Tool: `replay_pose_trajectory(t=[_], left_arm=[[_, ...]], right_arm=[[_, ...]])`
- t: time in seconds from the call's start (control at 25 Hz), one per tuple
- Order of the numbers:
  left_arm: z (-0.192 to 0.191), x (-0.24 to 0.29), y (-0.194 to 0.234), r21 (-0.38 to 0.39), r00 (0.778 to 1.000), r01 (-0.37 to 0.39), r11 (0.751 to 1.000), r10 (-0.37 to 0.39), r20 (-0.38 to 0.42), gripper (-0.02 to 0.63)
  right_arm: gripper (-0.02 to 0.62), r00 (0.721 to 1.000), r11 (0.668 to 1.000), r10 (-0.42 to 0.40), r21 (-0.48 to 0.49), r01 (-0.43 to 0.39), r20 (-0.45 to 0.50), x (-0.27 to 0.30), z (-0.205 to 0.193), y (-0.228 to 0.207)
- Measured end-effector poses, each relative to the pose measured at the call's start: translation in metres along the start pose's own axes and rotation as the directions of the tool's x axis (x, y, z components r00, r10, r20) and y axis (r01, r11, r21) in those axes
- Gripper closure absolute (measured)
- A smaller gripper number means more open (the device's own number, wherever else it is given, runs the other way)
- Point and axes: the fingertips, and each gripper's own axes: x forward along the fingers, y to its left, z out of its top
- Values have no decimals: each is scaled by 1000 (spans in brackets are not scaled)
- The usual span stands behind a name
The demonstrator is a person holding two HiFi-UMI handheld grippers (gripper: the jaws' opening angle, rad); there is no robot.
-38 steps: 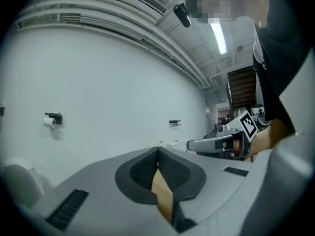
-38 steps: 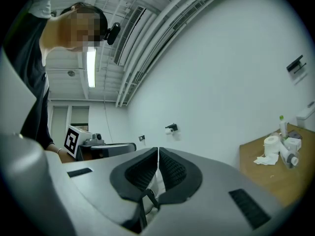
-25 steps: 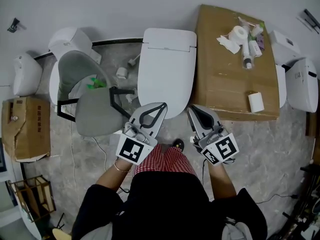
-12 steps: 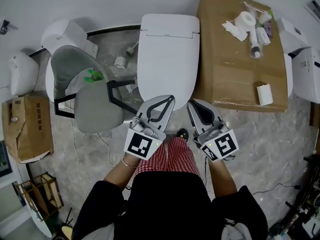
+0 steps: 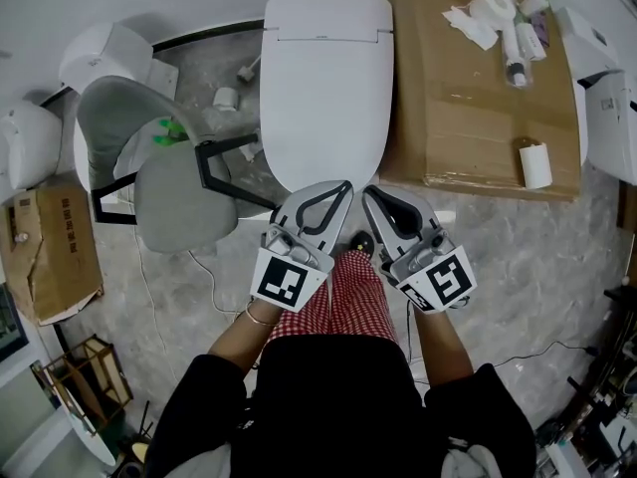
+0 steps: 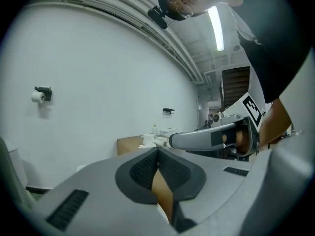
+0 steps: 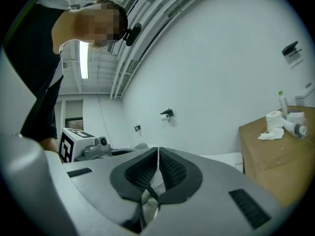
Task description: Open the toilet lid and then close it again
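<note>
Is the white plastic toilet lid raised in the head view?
No, the white plastic toilet lid lies flat over the bowl, and the left gripper and right gripper sit shut near its front edge.

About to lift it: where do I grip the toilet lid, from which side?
Probably its rounded front edge, from the near side: the toilet lid lies flat, hinged at the far end. The left gripper, by that edge, is shut.
</note>
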Motion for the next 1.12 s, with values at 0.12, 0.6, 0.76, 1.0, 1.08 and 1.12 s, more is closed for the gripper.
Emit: replay_pose_trajectory(t=[0.12, 0.6, 0.76, 1.0, 1.08, 1.12], left_arm=[[-9, 0, -1, -22, 1000, 6, 1000, -7, -8, 601], [-45, -10, 11, -70, 999, -16, 997, 14, -31, 603], [-55, -9, 11, -26, 1000, -6, 1000, 5, -30, 601], [-80, -17, 16, -80, 998, -43, 996, 39, -58, 601], [-88, -19, 17, -81, 997, -45, 996, 40, -72, 601], [-92, -20, 17, -91, 996, -50, 995, 43, -78, 601]], right_arm=[[574, 1000, 1000, -11, 9, 12, -18, 2, -10, -3], [574, 998, 998, -22, 58, 25, -51, 12, -48, 3], [574, 997, 997, -35, 67, 40, -66, 14, -64, 1], [574, 995, 996, -38, 78, 45, -87, 18, -86, 1], [574, 995, 996, -39, 82, 46, -90, 20, -92, 1], [574, 995, 995, -38, 84, 46, -93, 20, -95, 1]])
